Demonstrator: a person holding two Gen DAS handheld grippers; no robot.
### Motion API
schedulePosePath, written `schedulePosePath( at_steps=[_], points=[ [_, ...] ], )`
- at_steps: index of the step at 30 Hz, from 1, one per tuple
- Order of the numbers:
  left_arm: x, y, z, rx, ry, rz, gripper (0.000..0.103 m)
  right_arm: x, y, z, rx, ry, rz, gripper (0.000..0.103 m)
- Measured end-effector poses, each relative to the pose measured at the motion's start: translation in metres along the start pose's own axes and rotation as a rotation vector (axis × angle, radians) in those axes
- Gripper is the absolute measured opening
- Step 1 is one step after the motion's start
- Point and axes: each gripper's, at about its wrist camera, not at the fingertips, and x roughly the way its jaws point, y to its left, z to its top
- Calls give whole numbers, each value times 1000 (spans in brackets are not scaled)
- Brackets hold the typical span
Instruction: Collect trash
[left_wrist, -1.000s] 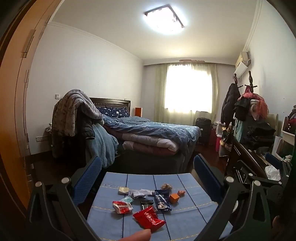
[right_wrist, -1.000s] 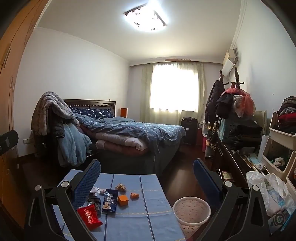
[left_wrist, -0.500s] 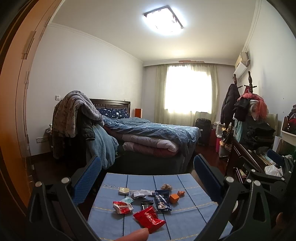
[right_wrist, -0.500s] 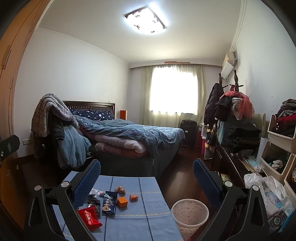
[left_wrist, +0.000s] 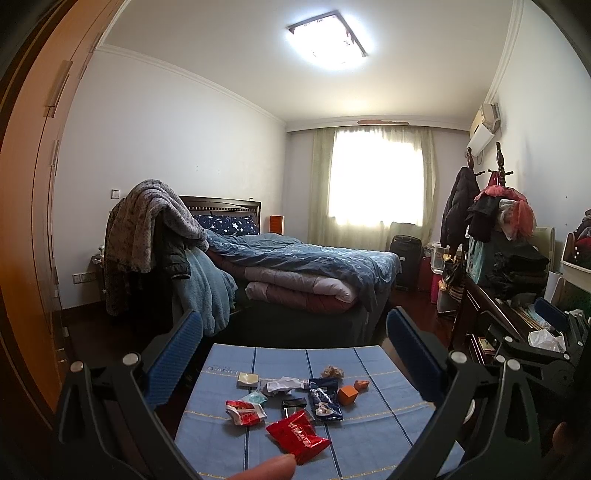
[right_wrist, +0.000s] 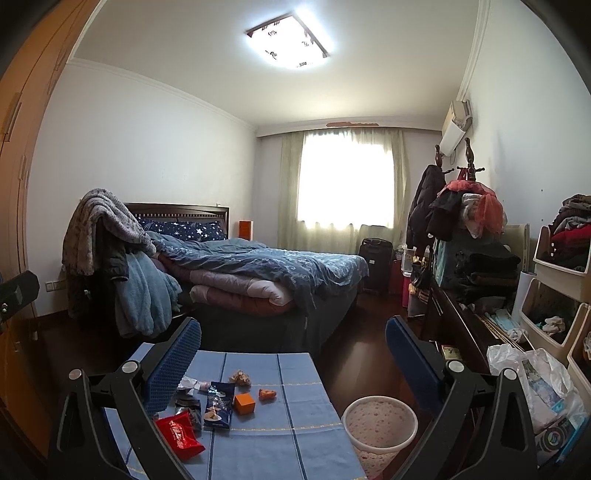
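Several pieces of trash lie on a table with a blue cloth (left_wrist: 373, 435): a red wrapper (left_wrist: 297, 437), a dark blue packet (left_wrist: 325, 398), an orange cube (left_wrist: 347, 396), crumpled white paper (left_wrist: 280, 384), a red-and-white wrapper (left_wrist: 244, 410). In the right wrist view the red wrapper (right_wrist: 179, 435), blue packet (right_wrist: 218, 404) and orange cube (right_wrist: 244, 403) show too. A pale wastebasket (right_wrist: 379, 424) stands on the floor right of the table. My left gripper (left_wrist: 293, 358) is open and empty above the table. My right gripper (right_wrist: 293, 360) is open and empty, held higher and to the right.
A bed with blue bedding (right_wrist: 266, 269) stands beyond the table. A chair draped with blankets (left_wrist: 155, 236) is at left. A dark dresser with clutter and a white plastic bag (right_wrist: 532, 373) lines the right wall. A wooden wardrobe (left_wrist: 26, 221) is at the left.
Both views have shifted slightly; the right gripper has risen a little and the wastebasket shows more fully. The trash has not moved.
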Motion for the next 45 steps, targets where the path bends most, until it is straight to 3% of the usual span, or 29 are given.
schedulePosePath(
  at_steps=[21, 45],
  points=[
    [-2, -3, -1, 12, 3, -23, 100, -4, -7, 2, 21, -14, -31, 100],
    [15, 5, -5, -6, 35, -16, 100, 13, 2, -5, 5, 35, -18, 100]
  ],
)
